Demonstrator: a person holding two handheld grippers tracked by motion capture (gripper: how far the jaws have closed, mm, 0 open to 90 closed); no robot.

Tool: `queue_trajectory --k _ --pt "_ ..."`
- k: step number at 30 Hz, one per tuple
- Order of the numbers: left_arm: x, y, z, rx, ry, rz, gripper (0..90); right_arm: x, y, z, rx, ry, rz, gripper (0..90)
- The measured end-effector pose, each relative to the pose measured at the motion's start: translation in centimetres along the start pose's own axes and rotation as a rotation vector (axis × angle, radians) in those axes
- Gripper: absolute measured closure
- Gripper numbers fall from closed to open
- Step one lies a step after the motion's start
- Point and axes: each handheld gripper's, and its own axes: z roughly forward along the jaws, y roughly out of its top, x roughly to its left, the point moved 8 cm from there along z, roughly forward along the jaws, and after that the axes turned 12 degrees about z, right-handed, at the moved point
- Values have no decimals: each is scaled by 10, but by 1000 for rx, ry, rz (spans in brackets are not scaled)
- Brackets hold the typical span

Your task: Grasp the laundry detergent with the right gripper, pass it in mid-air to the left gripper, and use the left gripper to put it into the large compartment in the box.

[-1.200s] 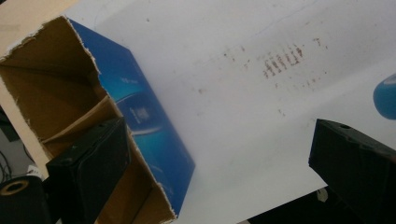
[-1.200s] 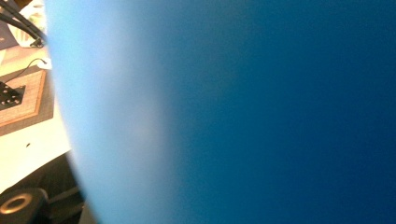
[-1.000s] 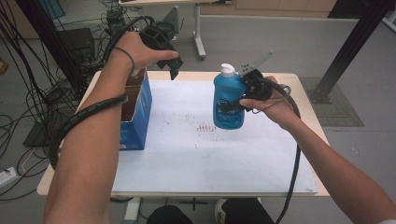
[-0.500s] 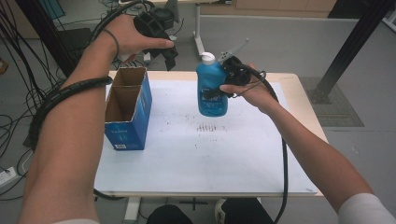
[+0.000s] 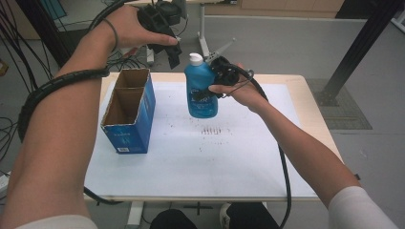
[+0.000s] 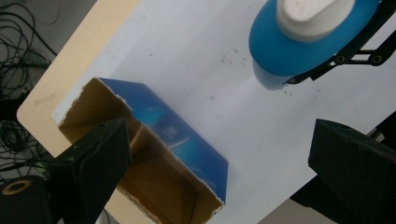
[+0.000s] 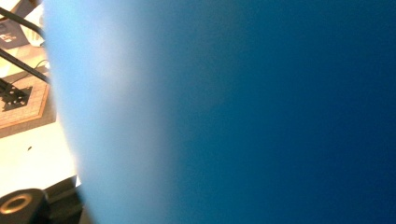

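Carrying the bottle [image 5: 201, 90] clamped in our right gripper [image 5: 215, 90], we are moving it closer to the box [image 5: 128, 110]. Our left gripper [image 5: 173, 50] is lifting higher with jaws spread wide and nothing between them, so boxing looks next.

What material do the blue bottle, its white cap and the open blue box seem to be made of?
Blue bottle: probably plastic, smooth and slightly glossy, with soft highlights on its body.
White cap: likely plastic too, opaque with a smooth moulded shape.
Open blue box: cardboard, with a printed glossy blue outside, a raw brown inside and ragged torn top edges.
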Motion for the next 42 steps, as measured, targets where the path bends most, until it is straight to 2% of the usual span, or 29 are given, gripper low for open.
queue_trajectory --k 4,9,15,21,26,30,34,42 --pt "-1 0 -2 -9 -3 10 63 1 1 7 5 12 -9 438" --pt "-4 0 0 7 -1 41 64 5 3 13 7 28 -25 437" --pt "-14 5 2 15 -6 93 63 14 5 21 7 60 -70 437" --pt "-22 7 5 16 -17 124 63 23 3 24 21 77 -113 436" --pt "-29 7 8 25 -37 157 63 30 2 22 14 100 -148 436" --pt "-38 7 15 38 -78 188 61 37 -1 22 22 116 -192 436" --pt "-42 7 19 42 -93 196 61 42 -2 22 24 129 -205 436" --pt "-54 9 27 53 -127 234 62 51 -5 26 -8 165 -220 436"
